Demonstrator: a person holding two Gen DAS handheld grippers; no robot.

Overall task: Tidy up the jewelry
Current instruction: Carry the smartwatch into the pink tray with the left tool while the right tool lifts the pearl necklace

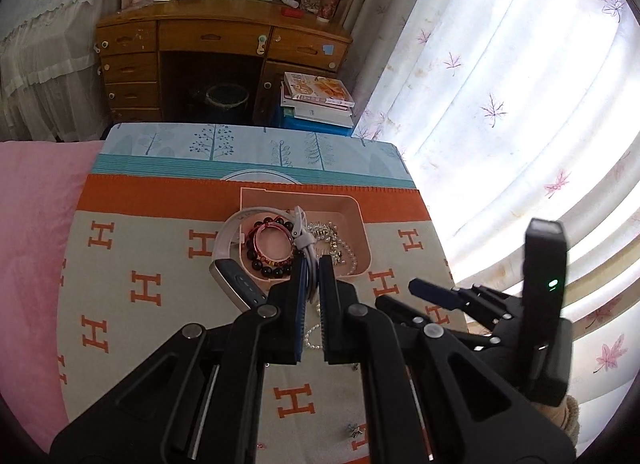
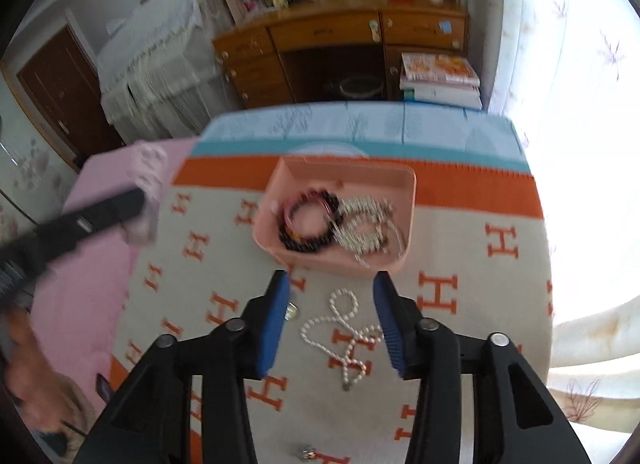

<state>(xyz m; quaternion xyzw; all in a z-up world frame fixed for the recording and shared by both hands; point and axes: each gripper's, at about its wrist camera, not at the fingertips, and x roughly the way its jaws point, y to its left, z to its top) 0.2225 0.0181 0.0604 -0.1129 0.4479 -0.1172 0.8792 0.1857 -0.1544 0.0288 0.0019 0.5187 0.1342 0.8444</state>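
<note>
Holding the smartwatch strap between closed left fingers over the tray; right fingers, spread, next close on the pearl necklace.

Wooden desk, stacked books, floral curtain

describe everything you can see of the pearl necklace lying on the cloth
The pearl necklace is a single strand of small, off-white, glossy round beads. It lies loose and flat on the H-patterned cloth, outside the pink tray and just in front of it, twisted into crossing loops like a figure eight. A small dark end piece, too small to identify, sits at its near end. The open right gripper hovers over it, fingers on either side; contact cannot be confirmed. The left wrist view shows only a short stretch of it.
</note>
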